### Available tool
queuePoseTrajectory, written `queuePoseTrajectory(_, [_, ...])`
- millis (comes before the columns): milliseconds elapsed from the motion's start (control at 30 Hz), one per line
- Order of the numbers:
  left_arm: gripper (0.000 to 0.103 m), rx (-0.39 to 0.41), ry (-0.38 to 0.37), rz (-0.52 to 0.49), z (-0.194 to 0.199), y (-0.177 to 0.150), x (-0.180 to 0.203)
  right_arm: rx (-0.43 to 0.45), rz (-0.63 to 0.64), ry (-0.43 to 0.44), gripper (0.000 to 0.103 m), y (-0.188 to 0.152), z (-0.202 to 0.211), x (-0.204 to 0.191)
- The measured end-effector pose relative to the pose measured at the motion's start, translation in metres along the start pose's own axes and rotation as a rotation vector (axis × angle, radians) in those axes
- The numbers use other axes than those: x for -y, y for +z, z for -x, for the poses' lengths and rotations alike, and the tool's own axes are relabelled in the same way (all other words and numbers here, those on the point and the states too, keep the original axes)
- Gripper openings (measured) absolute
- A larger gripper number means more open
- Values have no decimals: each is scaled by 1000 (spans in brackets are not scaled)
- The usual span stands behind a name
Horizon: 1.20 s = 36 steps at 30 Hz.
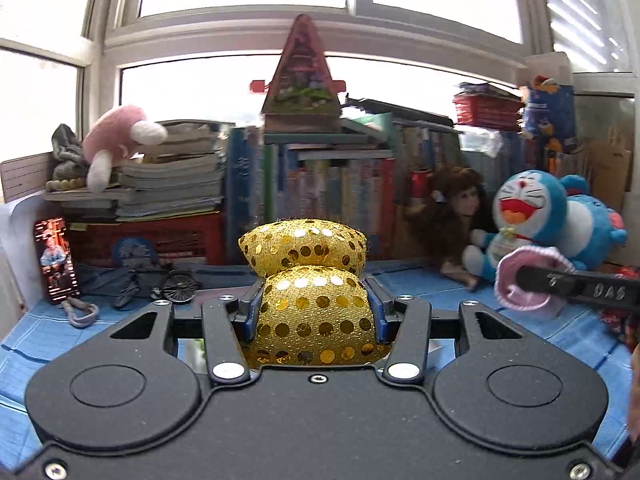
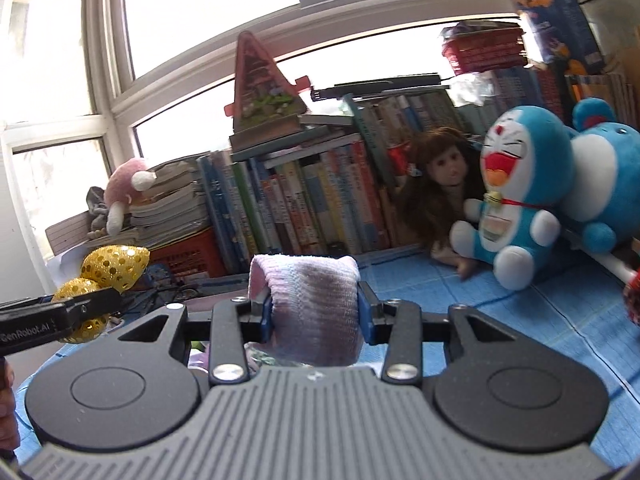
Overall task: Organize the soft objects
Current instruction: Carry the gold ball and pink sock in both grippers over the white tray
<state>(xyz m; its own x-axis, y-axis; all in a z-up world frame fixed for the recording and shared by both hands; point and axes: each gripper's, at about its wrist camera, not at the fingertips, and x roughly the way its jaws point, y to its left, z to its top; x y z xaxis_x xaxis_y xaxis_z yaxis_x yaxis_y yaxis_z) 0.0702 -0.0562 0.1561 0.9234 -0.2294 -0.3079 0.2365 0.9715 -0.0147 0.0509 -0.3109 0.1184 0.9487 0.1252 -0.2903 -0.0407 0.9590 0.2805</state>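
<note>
Sequined pouch [image 1: 310,280] in left tongs [image 1: 312,308], knitted roll [image 2: 310,300] in right tongs [image 2: 316,312], books [image 1: 320,184] behind.

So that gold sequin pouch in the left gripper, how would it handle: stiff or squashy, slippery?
The gold pouch looks squashy: it pinches in between the left gripper pads and bulges above them. Probably light, since it stands up unsupported. The sequins might make it a little slick, though the fabric likely gives the pads grip.
</note>
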Motion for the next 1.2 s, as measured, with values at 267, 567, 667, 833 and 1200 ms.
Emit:
queuePoseTrajectory(267, [47,-90,1,57,-29,3,-49,-57,21,42,45,18,-39,-26])
queuePoseTrajectory(567, [47,-209,-11,128,-72,11,-93,-161,51,85,45,29,-91,-58])
queuePoseTrajectory(667, [48,-242,-15,137,-89,19,-103,-198,77,85,45,32,-109,-70])
queuePoseTrajectory(833, [48,-314,-22,164,-121,25,-114,-286,102,88,45,36,-141,-86])
queuePoseTrajectory(1200, [48,-436,-10,212,-189,24,-130,-449,121,41,46,22,-203,-97])
